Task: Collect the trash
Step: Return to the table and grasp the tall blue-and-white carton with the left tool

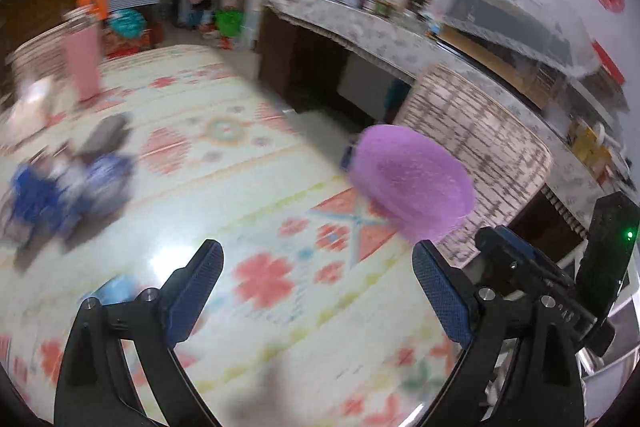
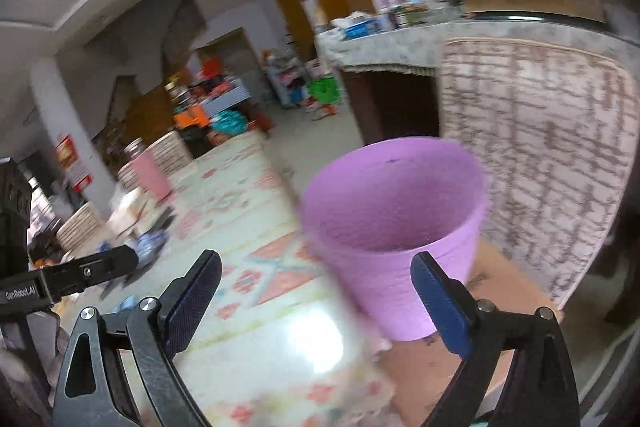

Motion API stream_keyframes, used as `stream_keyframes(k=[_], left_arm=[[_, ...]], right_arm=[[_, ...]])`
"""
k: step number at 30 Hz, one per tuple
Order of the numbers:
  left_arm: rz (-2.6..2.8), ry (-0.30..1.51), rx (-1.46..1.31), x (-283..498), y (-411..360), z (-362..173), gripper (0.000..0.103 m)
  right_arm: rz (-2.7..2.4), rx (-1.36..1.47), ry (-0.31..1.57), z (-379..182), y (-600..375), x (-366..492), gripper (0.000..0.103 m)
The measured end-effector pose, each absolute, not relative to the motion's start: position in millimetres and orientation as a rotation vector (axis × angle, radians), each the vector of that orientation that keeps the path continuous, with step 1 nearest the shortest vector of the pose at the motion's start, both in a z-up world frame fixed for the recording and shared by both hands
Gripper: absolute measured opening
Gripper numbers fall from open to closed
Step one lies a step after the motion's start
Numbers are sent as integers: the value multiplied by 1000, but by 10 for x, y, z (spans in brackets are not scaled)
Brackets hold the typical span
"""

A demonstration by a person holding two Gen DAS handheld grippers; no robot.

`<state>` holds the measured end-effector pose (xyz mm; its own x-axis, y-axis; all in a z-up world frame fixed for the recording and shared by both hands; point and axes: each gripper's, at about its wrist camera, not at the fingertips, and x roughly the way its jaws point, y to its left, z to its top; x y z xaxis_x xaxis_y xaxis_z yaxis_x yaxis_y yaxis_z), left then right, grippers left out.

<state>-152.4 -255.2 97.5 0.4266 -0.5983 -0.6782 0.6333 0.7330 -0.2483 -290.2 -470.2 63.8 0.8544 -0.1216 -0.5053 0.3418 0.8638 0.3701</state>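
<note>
A purple bin [image 2: 394,223] stands at the right edge of the patterned table [image 2: 240,347], open top up; in the left wrist view the purple bin [image 1: 412,179] shows at right. My right gripper [image 2: 316,263] is open and empty, just in front of the bin. My left gripper [image 1: 318,255] is open and empty above the table [image 1: 224,195]. Blurred blue and white wrappers [image 1: 68,183] lie at the table's left; they also show in the right wrist view [image 2: 150,243]. A small blue scrap [image 1: 118,287] lies near my left finger.
A pink cup [image 1: 82,63] and pale packets [image 1: 30,111] stand at the table's far left. A chair back with a brick-pattern cover [image 2: 540,155] rises behind the bin. A cluttered counter [image 1: 360,15] runs along the wall. The other gripper's body [image 1: 560,267] is at right.
</note>
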Motion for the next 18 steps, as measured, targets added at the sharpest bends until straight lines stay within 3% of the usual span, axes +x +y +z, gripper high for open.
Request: stream_keyframes(k=[12, 18], left_arm=[[-480, 821, -101, -1790, -459, 796, 95], [-410, 840, -115, -1759, -19, 718, 95]], right_arm=[[-34, 507, 608, 572, -3629, -2720, 98], [19, 459, 613, 634, -3242, -2697, 98]])
